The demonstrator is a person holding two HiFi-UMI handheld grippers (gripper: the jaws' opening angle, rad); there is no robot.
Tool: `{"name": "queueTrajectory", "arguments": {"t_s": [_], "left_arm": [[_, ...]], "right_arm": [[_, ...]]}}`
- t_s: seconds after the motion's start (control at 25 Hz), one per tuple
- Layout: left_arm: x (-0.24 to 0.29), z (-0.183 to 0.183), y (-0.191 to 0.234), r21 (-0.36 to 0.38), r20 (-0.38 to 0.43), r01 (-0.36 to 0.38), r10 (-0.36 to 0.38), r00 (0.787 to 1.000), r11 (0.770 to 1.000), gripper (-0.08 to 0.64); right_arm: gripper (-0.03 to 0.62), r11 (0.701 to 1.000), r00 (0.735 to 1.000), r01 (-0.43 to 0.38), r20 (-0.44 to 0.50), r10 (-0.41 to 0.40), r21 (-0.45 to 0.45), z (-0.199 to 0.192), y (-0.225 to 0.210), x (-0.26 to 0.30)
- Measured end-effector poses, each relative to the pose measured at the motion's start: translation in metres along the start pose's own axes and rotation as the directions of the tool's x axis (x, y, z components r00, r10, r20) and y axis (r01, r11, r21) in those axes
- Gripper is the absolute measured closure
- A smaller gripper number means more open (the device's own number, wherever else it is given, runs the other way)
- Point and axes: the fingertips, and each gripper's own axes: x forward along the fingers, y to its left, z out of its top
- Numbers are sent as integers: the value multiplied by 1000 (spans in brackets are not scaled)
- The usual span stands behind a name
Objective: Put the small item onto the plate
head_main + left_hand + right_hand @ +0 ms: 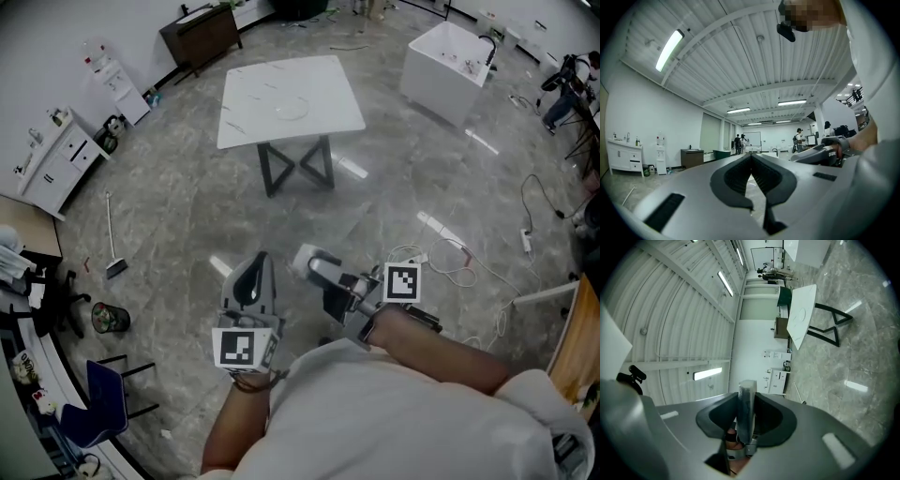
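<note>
- Right claw (746,396) is narrow and clamped on the small item (746,420), a grey block-shaped piece. Its long axis runs along the jaws and its end sticks out past the tips.
- Left claw (751,158) is closed, pads together at the tips, with nothing between them. It's held low in front of the person's body, just beside the right one.
- Key relation: the plate (292,109) is straight ahead of the person and well apart from both claws, with open floor between. It reads only as a faint pale ring on the white top, so it's easy to lose.
- The item isn't over the surface (251,105) yet. I'd say this is the carry stage, with the placing step not begun.
- Both claws are about equally far from the plate. The right one has the load, so the move is its job.
- My read for the drop: the item is tall in the grip, so it needs tilting or lowering flat or it may tip on release.
- Surface: white square top on black crossed legs (298,161), otherwise bare apart from the plate.
- Room: grey marbled floor (187,216), white cabinet (56,164) on the left, dark sideboard (202,37) at the back, white tub unit (448,70) on the right.
- Loose cables (459,262) lie on the floor to the right, a trip risk if the walk drifts that way.
</note>
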Motion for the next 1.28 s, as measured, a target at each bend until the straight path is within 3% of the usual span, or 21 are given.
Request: {"name": "queueTrajectory", "arguments": {"t_s": [0.2,0.36,0.92,1.28], "left_arm": [[26,-8,42,16,2,-70,70,998,997,554],[80,-18,74,19,-7,-105,105,994,994,554],[364,-49,132,-65,-67,-134,130,989,989,554],[489,-47,164,-64,-73,-104,100,992,993,554]], "right_arm": [[485,999,999,-11,-53,13,35,26,-26,47],[485,998,997,-15,-78,20,57,75,-50,82],[485,998,998,-9,-65,13,59,365,-106,147],[485,996,1000,-7,1,7,85,483,-133,179]]}}
